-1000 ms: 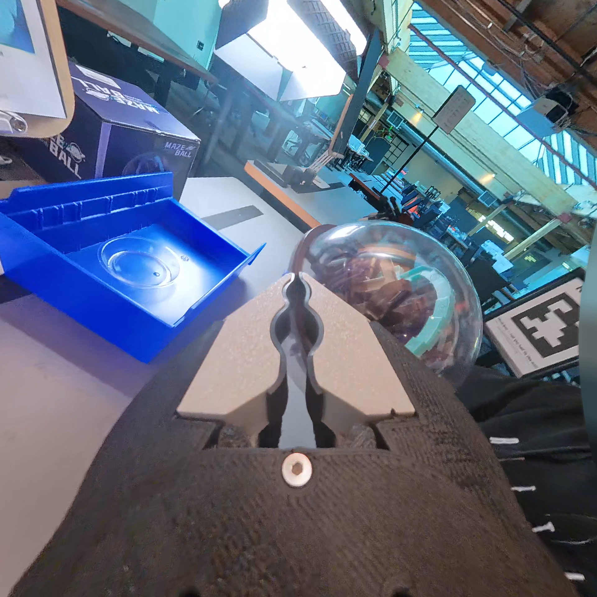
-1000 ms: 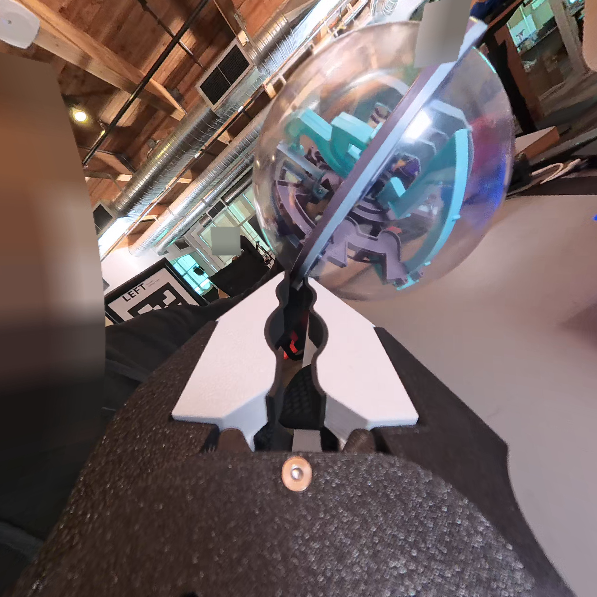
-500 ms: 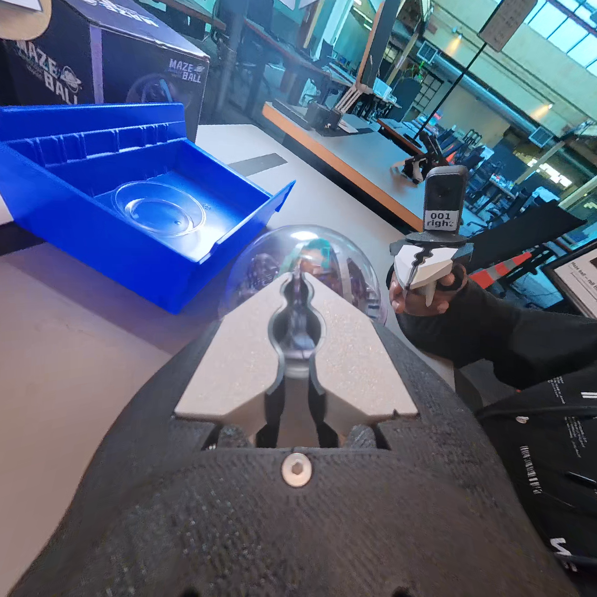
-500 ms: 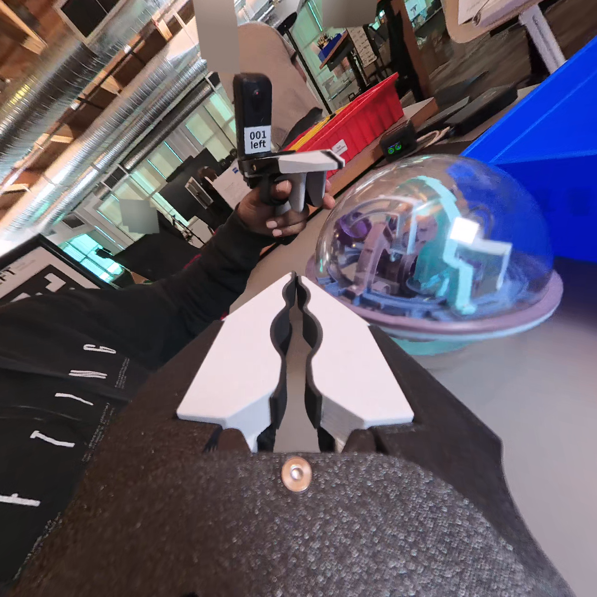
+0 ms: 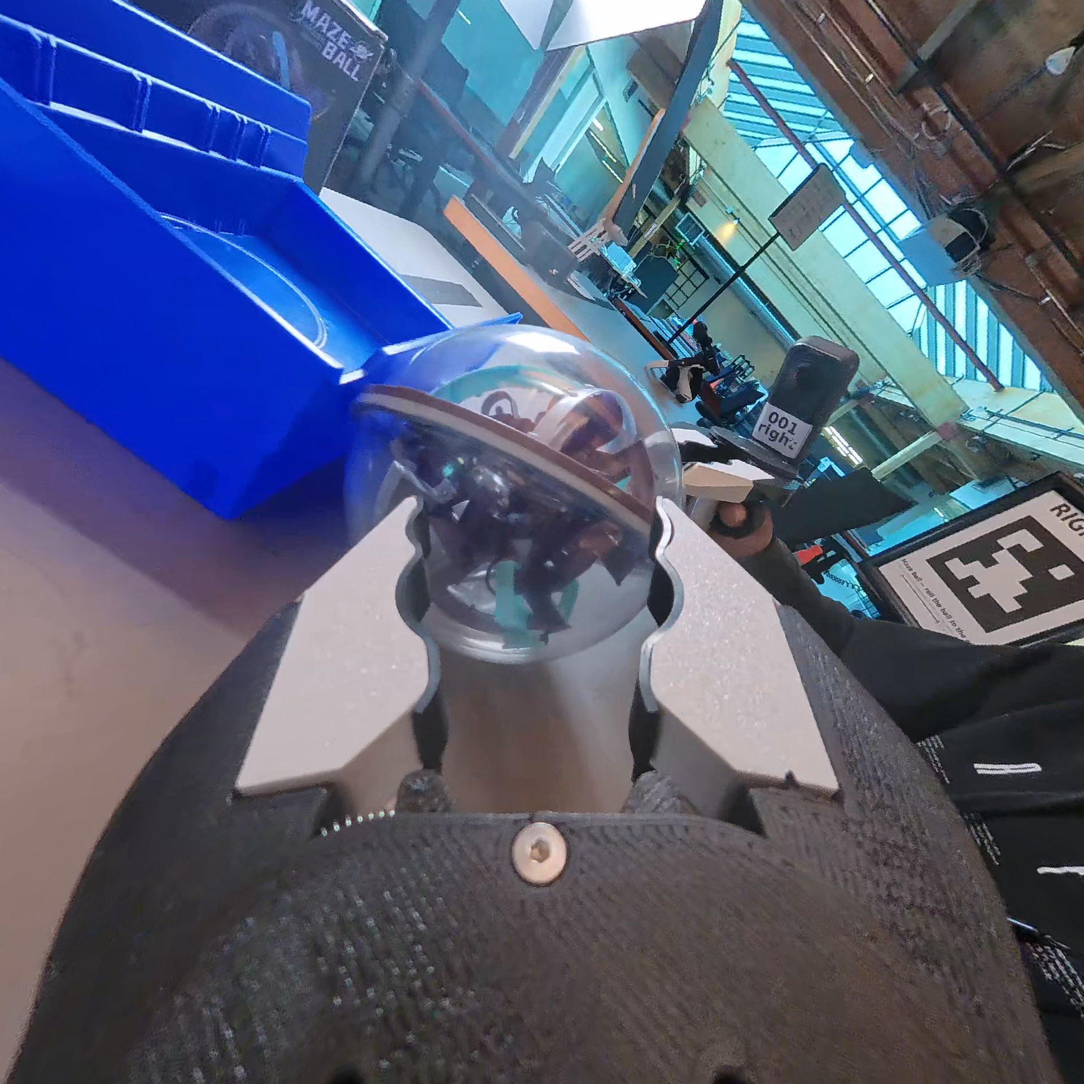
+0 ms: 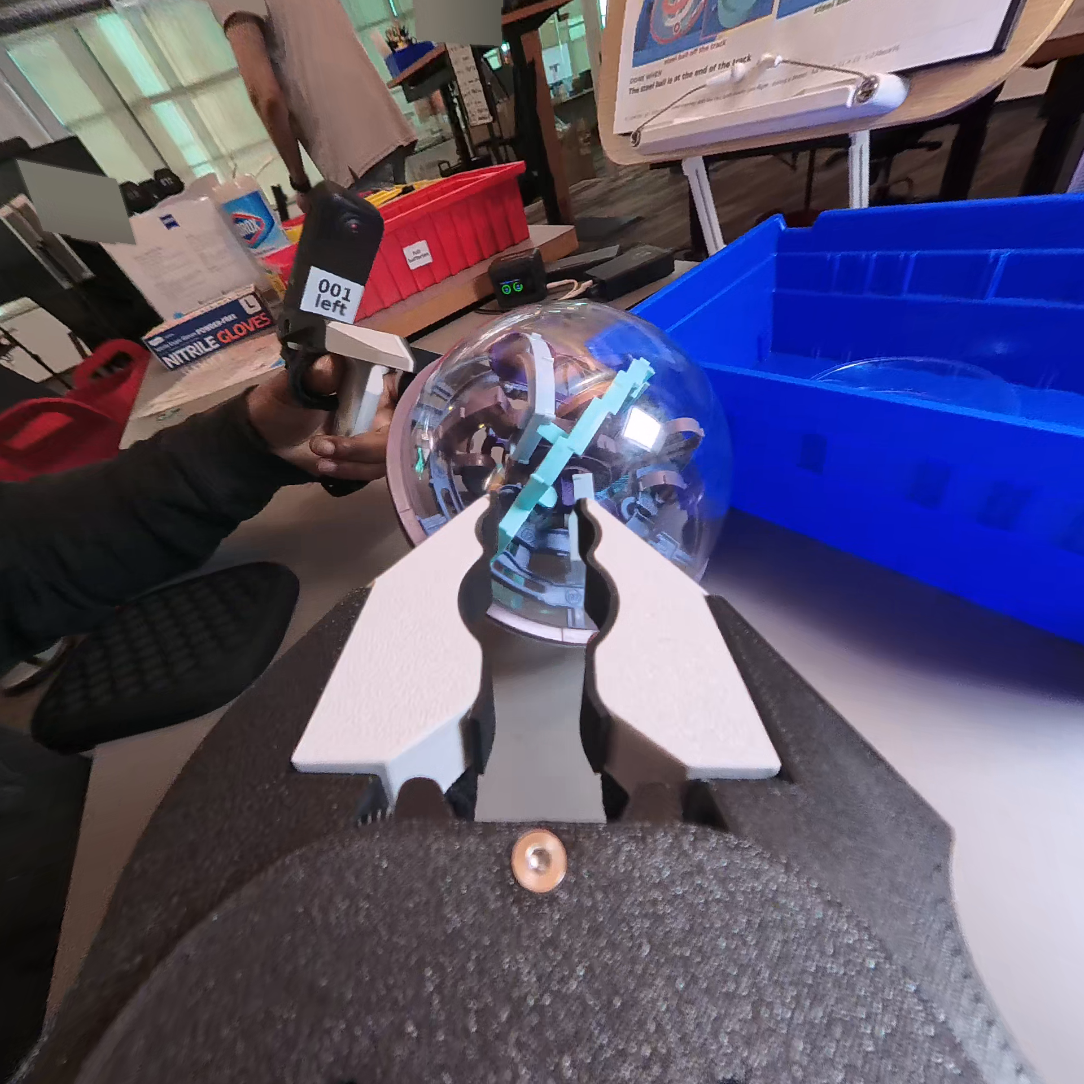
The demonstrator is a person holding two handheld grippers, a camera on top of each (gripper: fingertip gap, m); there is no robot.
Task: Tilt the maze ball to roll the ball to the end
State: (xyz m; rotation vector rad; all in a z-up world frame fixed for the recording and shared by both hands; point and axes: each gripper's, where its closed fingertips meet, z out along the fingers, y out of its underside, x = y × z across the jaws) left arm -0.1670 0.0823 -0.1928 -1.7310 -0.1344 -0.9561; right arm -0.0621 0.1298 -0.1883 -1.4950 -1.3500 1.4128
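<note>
The maze ball (image 5: 516, 469), a clear sphere with a brown rim ring and purple and teal tracks inside, sits tilted on the grey table (image 5: 88, 616) beside the blue bin (image 5: 176, 363). My left gripper (image 5: 537, 510) is open wide, with its fingertips at the ball's two sides; I cannot tell if they touch it. My right gripper (image 6: 534, 510) is open a little, its tips just short of the ball (image 6: 557, 446). Each gripper also shows in the other view, the left one (image 6: 393, 381) at the ball's left and the right one (image 5: 718, 478) behind it. I cannot pick out the small steel ball.
The blue bin (image 6: 880, 410) holds a clear dish (image 6: 915, 375). A dark box (image 5: 328, 58) stands behind the bin. There is a clipboard on a stand (image 6: 792, 76), a red bin (image 6: 446, 234), a glove box (image 6: 211, 337) and a marker board (image 5: 985, 569). A person (image 6: 328, 88) stands behind.
One second ago both grippers held the ball up by its rim. It was then set down dome-up and both grippers drew back shut. Now both are open at the ball, which is tilted.
</note>
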